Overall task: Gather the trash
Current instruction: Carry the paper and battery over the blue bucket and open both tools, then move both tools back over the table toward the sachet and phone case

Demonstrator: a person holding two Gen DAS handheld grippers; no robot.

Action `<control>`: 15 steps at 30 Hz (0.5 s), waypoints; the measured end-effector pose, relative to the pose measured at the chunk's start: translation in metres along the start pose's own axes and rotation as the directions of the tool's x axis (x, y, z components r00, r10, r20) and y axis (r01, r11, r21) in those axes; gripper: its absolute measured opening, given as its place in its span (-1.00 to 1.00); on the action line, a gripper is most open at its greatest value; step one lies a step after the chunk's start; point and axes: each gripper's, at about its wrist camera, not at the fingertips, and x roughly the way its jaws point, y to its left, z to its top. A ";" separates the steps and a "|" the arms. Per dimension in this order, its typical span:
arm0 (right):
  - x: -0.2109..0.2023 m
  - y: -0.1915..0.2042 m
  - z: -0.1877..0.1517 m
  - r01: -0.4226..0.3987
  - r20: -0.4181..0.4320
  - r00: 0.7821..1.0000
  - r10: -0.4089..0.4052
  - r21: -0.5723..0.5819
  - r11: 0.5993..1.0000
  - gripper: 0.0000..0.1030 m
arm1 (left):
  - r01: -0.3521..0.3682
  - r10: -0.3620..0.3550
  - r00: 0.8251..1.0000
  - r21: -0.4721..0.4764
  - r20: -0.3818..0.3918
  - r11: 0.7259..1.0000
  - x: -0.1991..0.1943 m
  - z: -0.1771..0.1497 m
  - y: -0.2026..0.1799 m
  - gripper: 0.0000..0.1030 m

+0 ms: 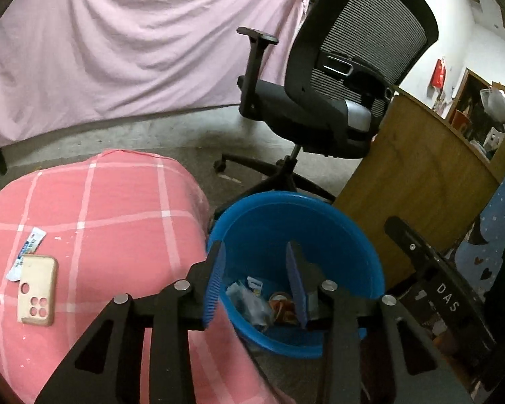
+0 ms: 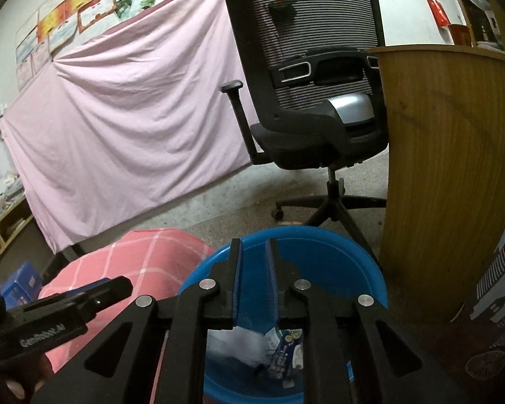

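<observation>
A blue plastic bin stands on the floor beside a pink checked cushion. Several crumpled wrappers lie in its bottom. My left gripper is open and empty above the bin's near rim. A white and blue wrapper lies on the cushion at the left, partly under a beige phone case. In the right wrist view my right gripper hovers over the bin, its jaws a little apart and empty. White paper and wrappers show below it.
A black office chair stands behind the bin. A wooden panel rises to the bin's right. A pink sheet hangs across the back. The right gripper's body shows at the right; the left gripper's body shows at the left.
</observation>
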 end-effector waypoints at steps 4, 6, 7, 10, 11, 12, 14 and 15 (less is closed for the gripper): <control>-0.004 0.003 0.002 -0.001 0.018 1.000 0.001 -0.010 1.000 -0.54 | -0.021 0.021 0.999 -0.010 0.045 1.000 -0.014 0.001 0.011 -0.09; -0.006 0.005 0.003 -0.009 0.034 0.999 0.009 -0.017 1.000 -0.48 | -0.035 0.037 0.995 -0.021 0.088 0.999 -0.025 0.000 0.018 0.06; -0.007 0.007 0.004 -0.012 0.040 0.999 0.012 -0.022 1.000 -0.48 | -0.043 0.047 0.992 -0.031 0.117 0.999 -0.032 0.000 0.023 0.12; -0.013 0.017 0.006 -0.020 0.071 0.997 0.023 -0.049 0.999 -0.48 | -0.063 0.071 0.982 -0.048 0.177 0.997 -0.049 0.002 0.035 0.36; -0.015 0.021 0.007 -0.019 0.084 0.996 0.025 -0.061 0.998 -0.48 | -0.075 0.084 0.977 -0.053 0.198 0.996 -0.054 0.003 0.038 0.46; -0.018 0.024 0.008 -0.020 0.099 0.995 0.027 -0.071 0.997 -0.46 | -0.085 0.096 0.971 -0.056 0.218 0.995 -0.059 0.004 0.041 0.62; -0.025 0.032 0.010 -0.012 0.142 0.990 0.025 -0.090 0.996 -0.33 | -0.102 0.117 0.954 -0.068 0.277 0.992 -0.071 0.003 0.049 0.79; -0.029 0.037 0.010 -0.011 0.166 0.986 0.027 -0.097 0.995 -0.16 | -0.112 0.129 0.943 -0.073 0.307 0.991 -0.078 0.002 0.053 0.89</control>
